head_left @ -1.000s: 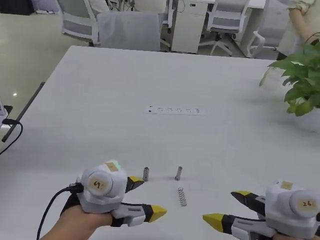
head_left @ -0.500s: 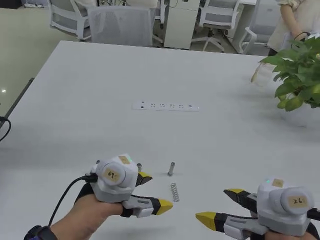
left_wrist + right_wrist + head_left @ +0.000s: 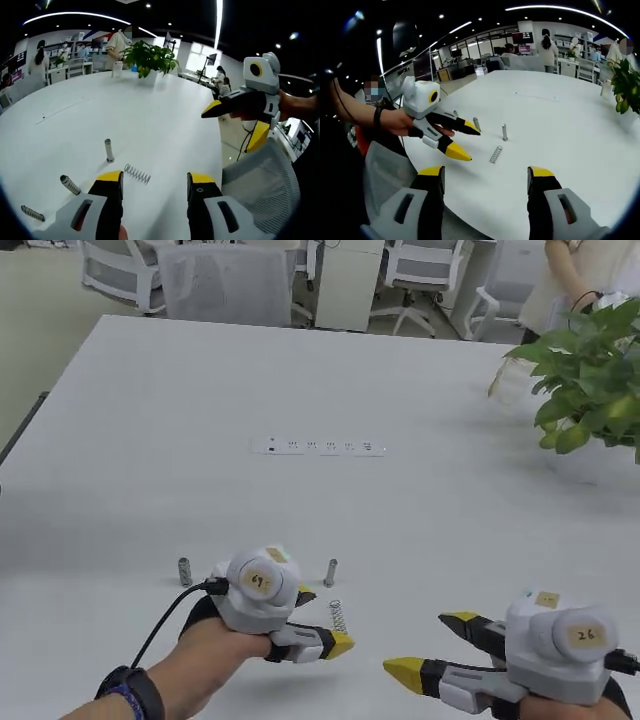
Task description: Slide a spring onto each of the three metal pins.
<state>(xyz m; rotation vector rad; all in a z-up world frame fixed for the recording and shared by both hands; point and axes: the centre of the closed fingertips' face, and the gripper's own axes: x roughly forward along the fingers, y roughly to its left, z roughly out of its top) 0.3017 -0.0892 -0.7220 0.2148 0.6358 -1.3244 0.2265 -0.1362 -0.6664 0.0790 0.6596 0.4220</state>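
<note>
At the far left of the white bench [image 3: 150, 440] we see a sprung pin [image 3: 185, 571], standing upright with its coil on. Next comes our left tool [image 3: 322, 622], its jaws spread wide and gripping nothing. Just beyond its tips the bare pin [image 3: 330, 572] stands upright. The loose spring [image 3: 338, 616] lies flat near that pin, just ahead of the left tool and touching neither jaw. Further right, our right tool [image 3: 430, 645] also gapes wide and is empty, well apart from the spring.
</note>
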